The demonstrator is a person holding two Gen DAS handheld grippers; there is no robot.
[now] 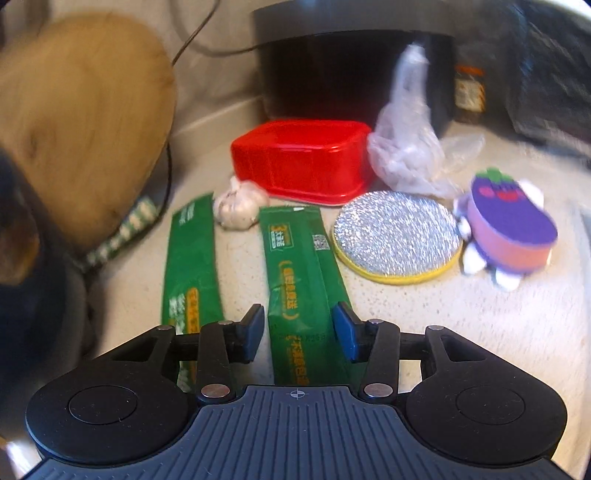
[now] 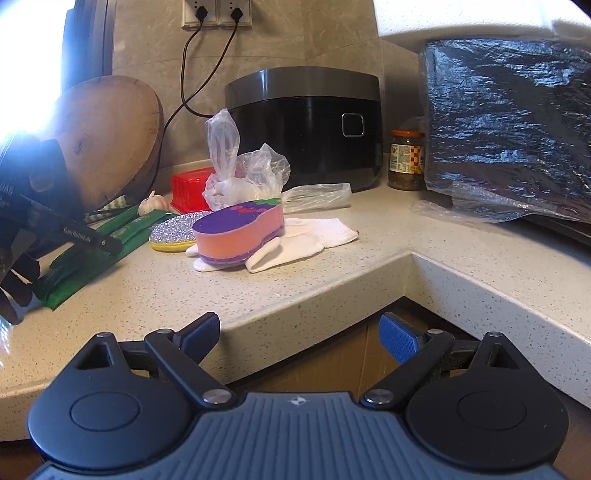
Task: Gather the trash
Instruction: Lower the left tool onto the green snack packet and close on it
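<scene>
Lining speckled stone countertop [image 2: 332, 280]: grey tiled wall [image 2: 332, 33], sockets [image 2: 217, 13].

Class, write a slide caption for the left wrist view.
Open left claw straddles a green wrapper on the counter.

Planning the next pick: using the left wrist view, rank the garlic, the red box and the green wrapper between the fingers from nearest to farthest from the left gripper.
1. Green wrapper: between the fingers of the left gripper.
2. Garlic: ahead, left of the wrapper's far end.
3. Red box: farthest, behind the garlic.
</scene>
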